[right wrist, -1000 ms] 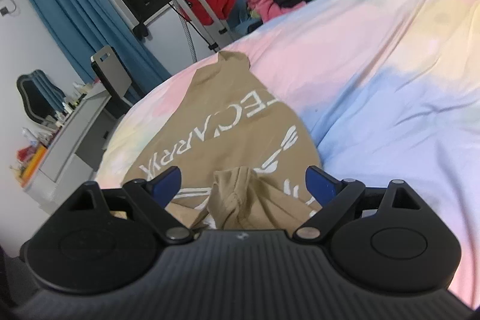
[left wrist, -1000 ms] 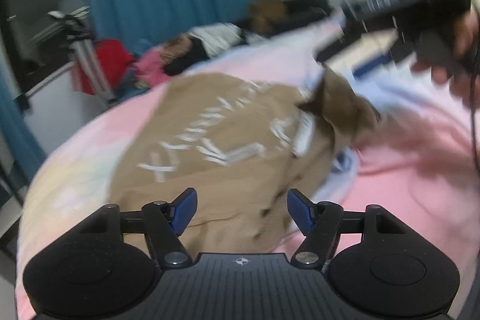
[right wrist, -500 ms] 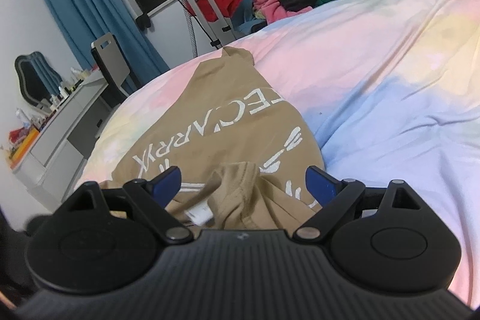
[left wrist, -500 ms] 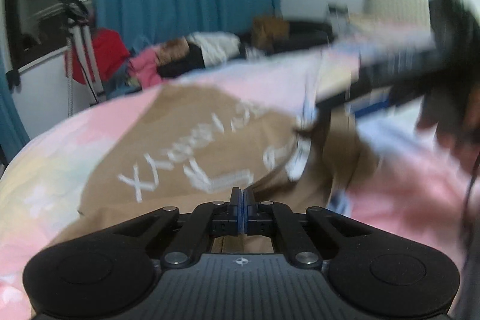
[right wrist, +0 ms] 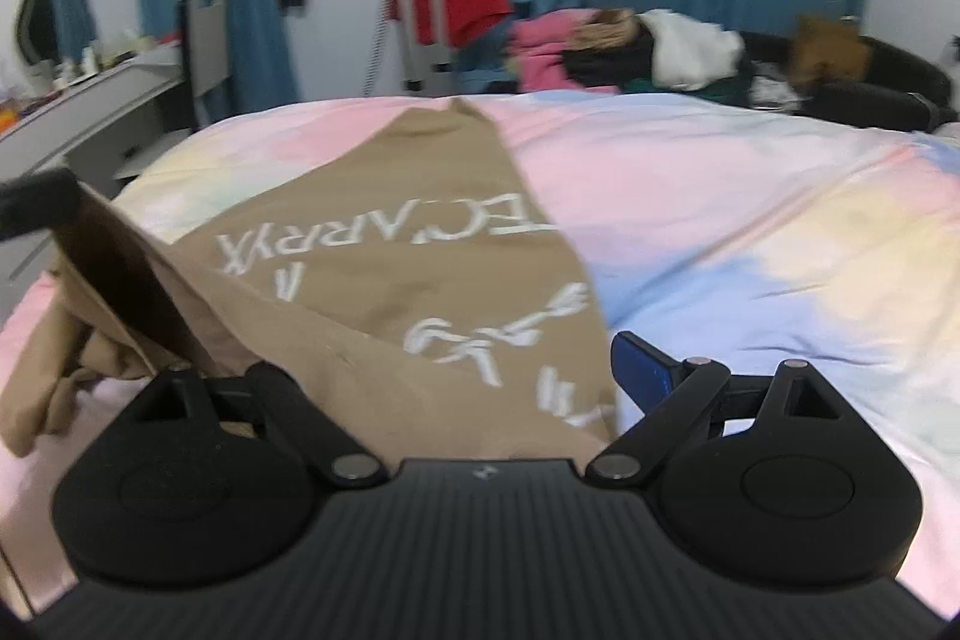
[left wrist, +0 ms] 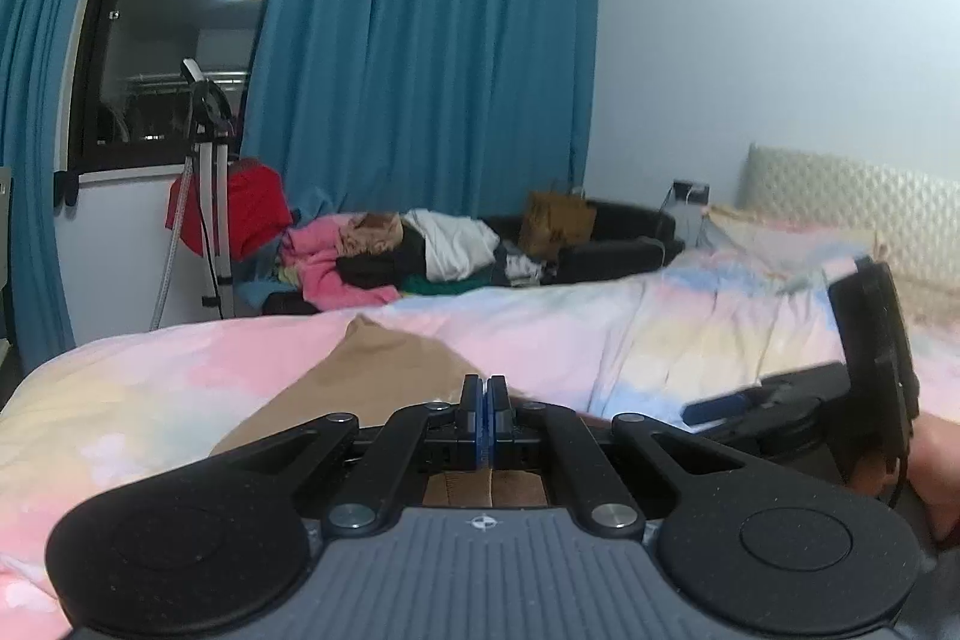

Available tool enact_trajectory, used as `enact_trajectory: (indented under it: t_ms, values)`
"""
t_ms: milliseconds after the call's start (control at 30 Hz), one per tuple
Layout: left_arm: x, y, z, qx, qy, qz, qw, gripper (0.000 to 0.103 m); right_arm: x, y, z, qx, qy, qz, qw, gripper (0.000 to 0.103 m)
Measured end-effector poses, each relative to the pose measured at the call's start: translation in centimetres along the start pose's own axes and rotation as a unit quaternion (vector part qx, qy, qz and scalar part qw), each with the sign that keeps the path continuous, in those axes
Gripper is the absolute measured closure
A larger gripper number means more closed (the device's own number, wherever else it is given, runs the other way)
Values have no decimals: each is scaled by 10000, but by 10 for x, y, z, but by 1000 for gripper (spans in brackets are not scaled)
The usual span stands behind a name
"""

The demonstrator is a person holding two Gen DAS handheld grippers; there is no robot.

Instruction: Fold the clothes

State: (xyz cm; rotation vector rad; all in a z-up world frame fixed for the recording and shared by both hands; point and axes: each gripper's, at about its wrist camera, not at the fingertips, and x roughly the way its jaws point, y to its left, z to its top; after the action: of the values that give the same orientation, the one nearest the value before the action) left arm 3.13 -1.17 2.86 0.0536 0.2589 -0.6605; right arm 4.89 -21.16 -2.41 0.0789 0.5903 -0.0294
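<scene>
A tan T-shirt (right wrist: 384, 268) with white lettering lies on the pastel bed cover (right wrist: 750, 232). Its near edge is lifted and drapes over the left side of my right gripper (right wrist: 420, 370), which is open; only its right blue fingertip (right wrist: 642, 364) shows. In the left wrist view my left gripper (left wrist: 483, 400) is shut, with tan shirt fabric (left wrist: 372, 376) under and behind the jaws. The right gripper (left wrist: 840, 400) shows at the right edge of that view, held by a hand.
A pile of clothes (left wrist: 414, 256) lies past the bed beside a black sofa (left wrist: 618, 244). A tripod (left wrist: 207, 196) with a red garment stands by the window. A desk and chair (right wrist: 198, 40) stand at the left. The headboard (left wrist: 852, 196) is at right.
My left gripper stayed shut on the shirt and lifted its edge, tilting the view up. The shirt's near edge now drapes across my open right gripper, which has swung level toward the window.
</scene>
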Motion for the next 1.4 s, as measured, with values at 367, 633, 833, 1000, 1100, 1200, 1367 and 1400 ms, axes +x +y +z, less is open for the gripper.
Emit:
enact_trajectory:
  t_ms: [367, 633, 833, 1000, 1100, 1200, 1367, 1400]
  values:
    - [-16, 2, -6, 85, 186, -24, 9998, 103, -2, -42, -37, 1024, 903, -546, 9891, 12]
    - [5, -40, -46, 1236, 1040, -347, 9863, 69, -7, -34, -29, 1101, 500, -324, 9921, 12]
    - [43, -65, -88, 2173, 1319, 126, 9671, 43, -11, -42, -26, 1436, 311, -151, 9890, 12]
    - [67, -58, -97, 1850, 1343, 1180, 9663, 42, -12, -42, -27, 1499, 267, -102, 9883, 12]
    - [65, -43, -91, 1268, 1391, 1967, 9622, 42, -10, -42, -27, 1473, 229, -152, 9887, 12]
    - [54, -30, -88, 1127, 1489, 2577, 9480, 42, -6, -40, -30, 1339, 299, -241, 9902, 12]
    - [31, -2, -65, 775, 1254, 3510, 9247, 40, 3, -31, -37, 822, 640, -371, 9939, 12]
    - [25, 3, -58, 597, 1096, 3605, 9244, 37, 4, -29, -39, 765, 697, -319, 9941, 12]
